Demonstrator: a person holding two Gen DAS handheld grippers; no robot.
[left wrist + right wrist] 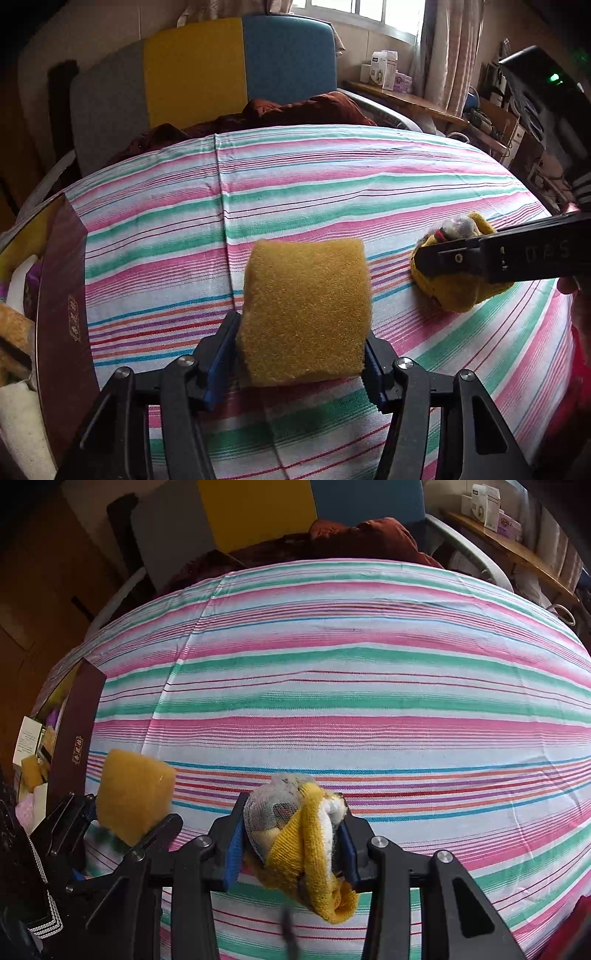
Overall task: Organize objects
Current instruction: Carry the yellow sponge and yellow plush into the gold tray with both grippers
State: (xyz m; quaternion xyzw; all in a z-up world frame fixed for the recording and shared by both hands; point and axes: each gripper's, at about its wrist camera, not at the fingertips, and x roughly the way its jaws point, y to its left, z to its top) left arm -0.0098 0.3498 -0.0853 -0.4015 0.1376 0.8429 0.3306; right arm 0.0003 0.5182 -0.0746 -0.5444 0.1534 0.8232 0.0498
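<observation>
Left claw [301, 354] grasps the yellow sponge [304, 310]; right claw [291, 843] grasps the bundled yellow sock [299, 842]. Both are held above the striped bed [332, 192], presumably for transfer to the maroon box [61, 302] at left.

This is a bedroom in a home. A bed spread with a striped sheet [332, 192] fills the view, a rumpled maroon blanket [295, 110] lies at its far end against a grey, yellow and blue headboard [195, 70], and a curtained window [369, 14] lights a cluttered wooden shelf [406, 98].
</observation>
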